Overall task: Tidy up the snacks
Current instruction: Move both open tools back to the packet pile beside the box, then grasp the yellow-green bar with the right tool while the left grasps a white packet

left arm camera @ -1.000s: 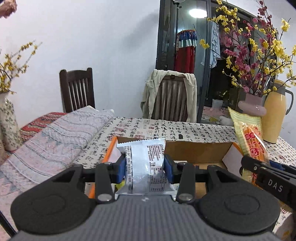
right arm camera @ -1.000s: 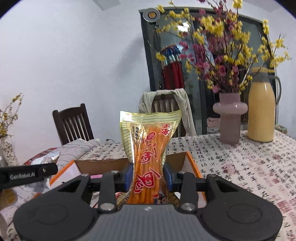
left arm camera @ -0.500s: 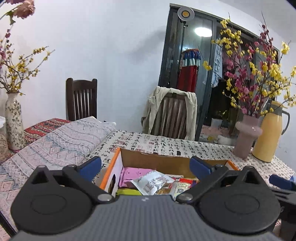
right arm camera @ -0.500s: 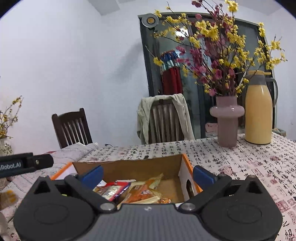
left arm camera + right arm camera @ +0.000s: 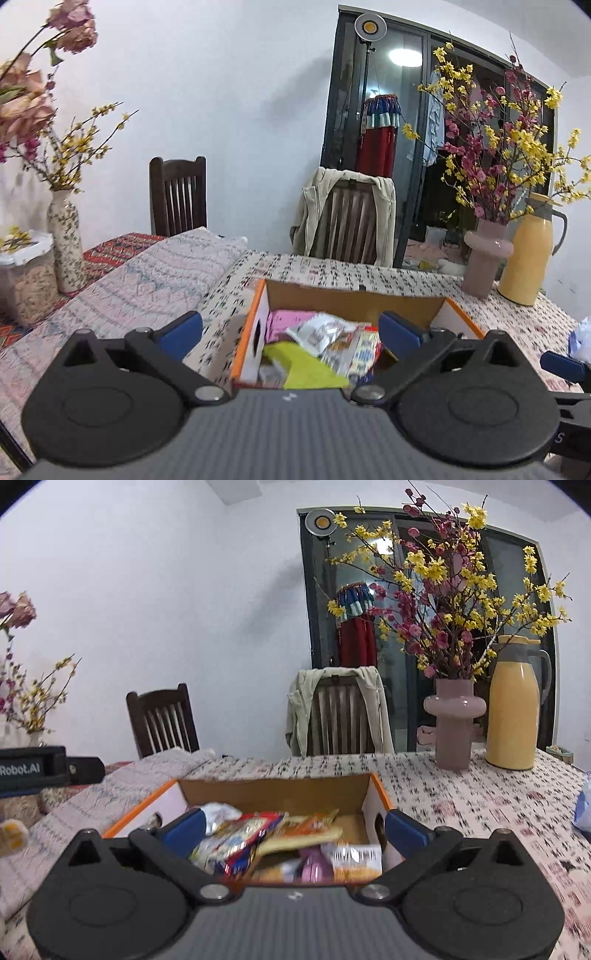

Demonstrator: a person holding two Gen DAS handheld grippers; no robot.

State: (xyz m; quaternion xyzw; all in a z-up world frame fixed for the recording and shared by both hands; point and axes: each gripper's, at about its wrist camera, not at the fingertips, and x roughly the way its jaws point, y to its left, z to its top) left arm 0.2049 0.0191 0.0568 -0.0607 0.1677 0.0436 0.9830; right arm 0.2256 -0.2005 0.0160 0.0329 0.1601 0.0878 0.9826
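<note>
Both claws are hanging spread wide with nothing between their blue pads: the left gripper [image 5: 290, 332] and the right gripper [image 5: 295, 827]. Low in the centre of each view, the cardboard box [image 5: 354, 299] is sitting on the printed tablecloth [image 5: 461, 786], holding a jumble of snack packets [image 5: 255, 834], somewhat blurred. A pink vase [image 5: 453, 725] and yellow thermos [image 5: 513, 705] are standing at the right.
</note>
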